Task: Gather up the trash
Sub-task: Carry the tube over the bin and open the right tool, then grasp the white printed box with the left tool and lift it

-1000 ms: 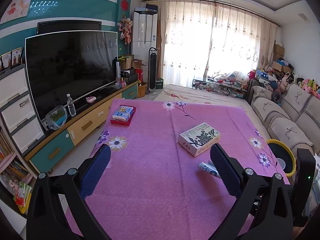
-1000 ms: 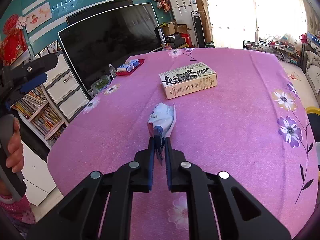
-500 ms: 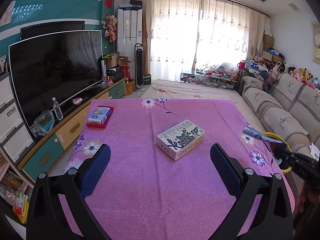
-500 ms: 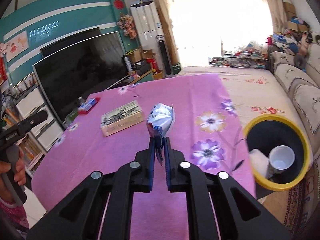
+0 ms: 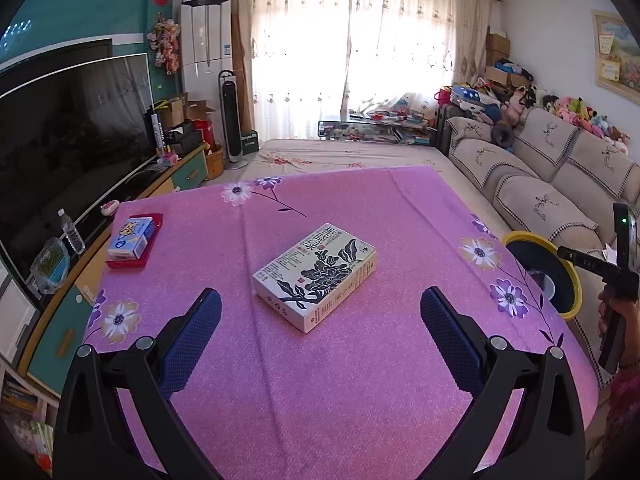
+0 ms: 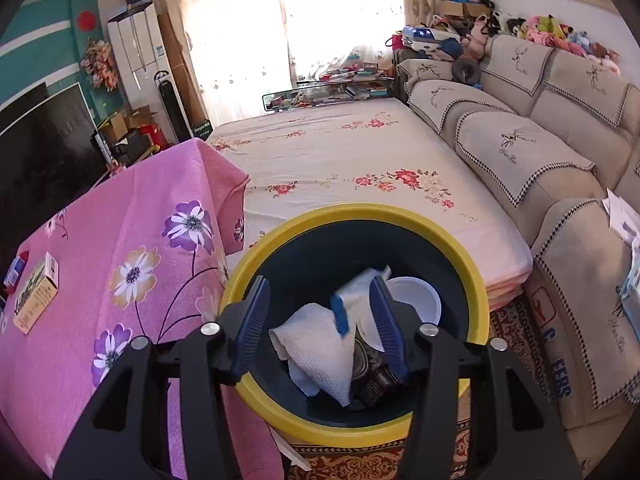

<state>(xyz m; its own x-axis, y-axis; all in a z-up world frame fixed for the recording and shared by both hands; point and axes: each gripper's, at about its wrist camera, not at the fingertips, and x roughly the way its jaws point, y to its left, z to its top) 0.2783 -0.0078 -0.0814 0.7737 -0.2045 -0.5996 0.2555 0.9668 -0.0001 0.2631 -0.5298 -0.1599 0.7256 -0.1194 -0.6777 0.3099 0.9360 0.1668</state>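
two hand-held grippers were in play. the right hand-held gripper (image 6: pixel 320 320) pointed steeply down over the trash bin (image 6: pixel 472 264), which stood on the floor just beside the counter (image 6: pixel 120 208) and its pink flowered cloth. its jaws had just been opening and stood about halfway apart, pads pressing on nothing. the blue-and-white wrapper (image 6: pixel 352 300) sat between the fingers, blurred, close to the right one, above the bin's mouth; i could not tell whether it touched that pad. its long axis ran roughly upright, slightly tilted. in the left wrist view the person's hand (image 5: pixel 614 316) gripped that tool's handle at the counter's right edge, beside the bin (image 5: pixel 572 276).

inside the yellow-rimmed, dark-walled bin lay a crumpled white paper towel (image 6: pixel 316 356), a white cup (image 6: pixel 416 300) against the far wall, and some dark ribbed thing (image 6: pixel 376 388) near the bottom that i could not identify.

the left hand-held gripper (image 5: pixel 320 336) hovered above the counter, angled down, jaws wide and empty. ahead of it a flower-printed box (image 5: pixel 316 276) lay flat on the cloth, long axis slanting from near-left to far-right. a small blue box (image 5: pixel 132 236) rested on a red tray (image 5: pixel 154 220) at the far left corner
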